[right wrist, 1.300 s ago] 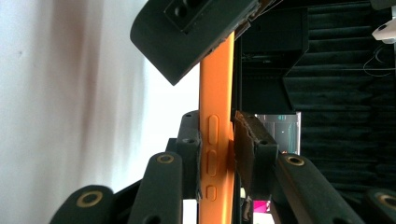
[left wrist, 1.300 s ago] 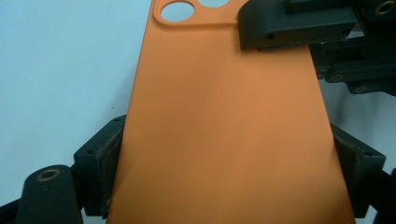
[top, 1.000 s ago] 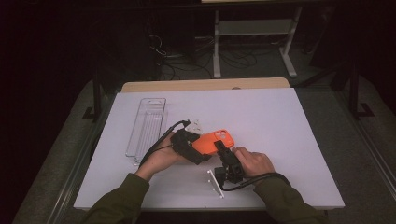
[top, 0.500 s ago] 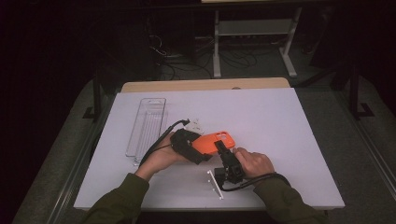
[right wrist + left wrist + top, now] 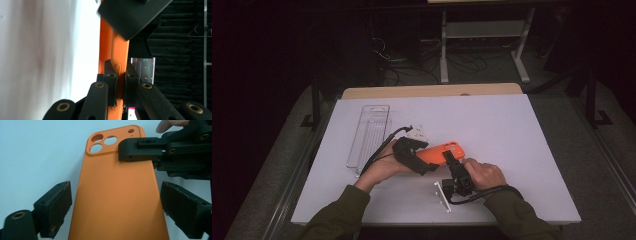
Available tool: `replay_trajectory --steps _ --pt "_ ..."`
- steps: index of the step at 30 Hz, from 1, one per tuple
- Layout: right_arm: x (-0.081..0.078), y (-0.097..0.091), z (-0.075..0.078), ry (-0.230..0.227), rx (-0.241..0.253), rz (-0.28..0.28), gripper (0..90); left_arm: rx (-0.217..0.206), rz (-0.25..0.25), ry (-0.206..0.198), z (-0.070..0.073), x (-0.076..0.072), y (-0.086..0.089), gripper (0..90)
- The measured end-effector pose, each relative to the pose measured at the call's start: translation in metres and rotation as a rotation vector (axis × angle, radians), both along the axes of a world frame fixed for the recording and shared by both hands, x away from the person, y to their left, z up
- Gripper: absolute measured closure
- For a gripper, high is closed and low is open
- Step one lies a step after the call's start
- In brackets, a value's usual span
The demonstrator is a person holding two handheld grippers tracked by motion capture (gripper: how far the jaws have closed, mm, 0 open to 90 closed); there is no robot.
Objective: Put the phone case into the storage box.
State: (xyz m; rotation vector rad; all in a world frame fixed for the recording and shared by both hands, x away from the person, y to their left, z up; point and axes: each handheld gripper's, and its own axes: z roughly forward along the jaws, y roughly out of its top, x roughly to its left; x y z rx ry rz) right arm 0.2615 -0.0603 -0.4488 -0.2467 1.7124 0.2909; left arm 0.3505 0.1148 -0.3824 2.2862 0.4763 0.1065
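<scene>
An orange phone case (image 5: pixel 446 152) lies back up on the white table (image 5: pixel 512 130), its camera cut-outs at the far end (image 5: pixel 102 142). My left gripper (image 5: pixel 428 161) straddles the case's near end; its jaws have just been opening, and both pads (image 5: pixel 58 207) stand off the case's (image 5: pixel 117 195) sides. My right gripper (image 5: pixel 450 160) is shut on the case's long edge (image 5: pixel 120 57), one finger (image 5: pixel 140 151) lying over the back near the cut-outs. In the right gripper view its gripper (image 5: pixel 121 80) clamps the thin orange rim.
A clear plastic tray (image 5: pixel 369 134) lies at the table's left. A small white part (image 5: pixel 418 132) sits behind the left hand, and a thin white strip (image 5: pixel 443 196) lies near the front edge. Dark floor with desk legs and cables lies beyond the table.
</scene>
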Motion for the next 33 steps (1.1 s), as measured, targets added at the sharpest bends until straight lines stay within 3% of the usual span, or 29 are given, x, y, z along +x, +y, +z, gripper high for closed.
replay_trajectory --steps 9,14,21,26,29,33 --pt "0.006 -0.011 0.003 0.015 0.016 -0.031 82.5 -0.004 0.010 -0.007 0.001 0.001 0.004 0.5" --pt "0.009 -0.018 0.006 0.032 0.033 -0.060 82.5 0.004 0.009 -0.013 0.003 0.002 0.008 0.0" --pt "0.010 -0.025 0.010 0.064 0.056 -0.089 82.4 -0.016 0.033 -0.017 0.003 0.002 0.012 0.0" --pt "0.012 -0.030 0.014 0.089 0.085 -0.098 82.4 -0.009 0.038 -0.029 0.004 0.002 0.015 0.0" --pt "0.012 -0.033 0.016 0.126 0.140 -0.120 82.4 -0.011 0.044 -0.026 0.003 0.002 0.016 0.0" --pt "0.014 -0.036 0.022 0.139 0.182 -0.127 82.3 -0.006 0.044 -0.036 0.002 0.002 0.016 0.0"
